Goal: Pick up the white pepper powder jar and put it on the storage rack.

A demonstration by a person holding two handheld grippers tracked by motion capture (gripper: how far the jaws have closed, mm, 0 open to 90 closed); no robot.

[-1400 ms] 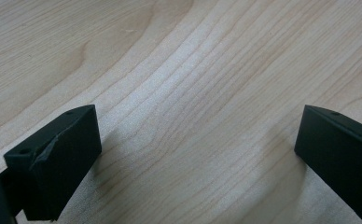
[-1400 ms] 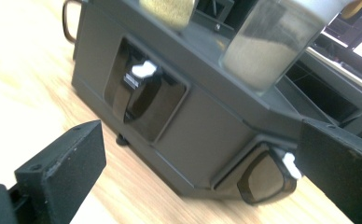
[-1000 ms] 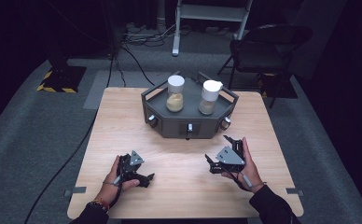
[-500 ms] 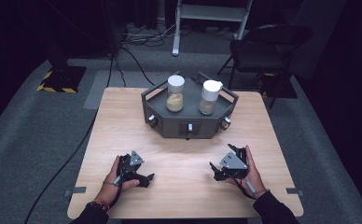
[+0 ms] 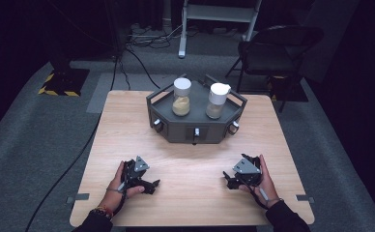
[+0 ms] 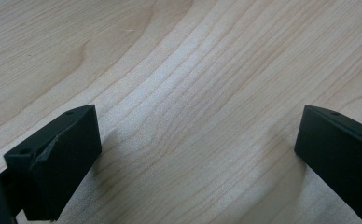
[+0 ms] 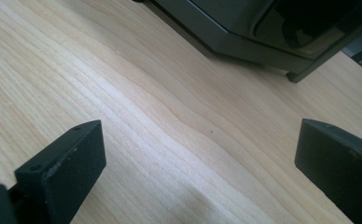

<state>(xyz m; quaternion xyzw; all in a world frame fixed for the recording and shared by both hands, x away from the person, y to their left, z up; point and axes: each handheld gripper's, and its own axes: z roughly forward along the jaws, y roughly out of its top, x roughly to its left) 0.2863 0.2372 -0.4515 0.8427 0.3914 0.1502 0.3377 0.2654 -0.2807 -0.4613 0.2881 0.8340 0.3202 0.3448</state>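
Wooden worktop [image 5: 195, 159], grey carpet floor [image 5: 26, 145] around it, black chair [image 5: 277, 48] behind the far right corner. Dark hexagonal tray unit [image 5: 195, 126] at far centre of the worktop, knobs on its front faces. Two white-capped jars stand upright on it, side by side: left jar [image 5: 181, 97] with yellow-tan fill, right jar [image 5: 217, 101] paler. Left claw [image 5: 149, 186] rests near the front left edge, jaws wide, nothing between them. Right claw [image 5: 229, 181] near front right, jaws wide, empty. Both well apart from the jars.
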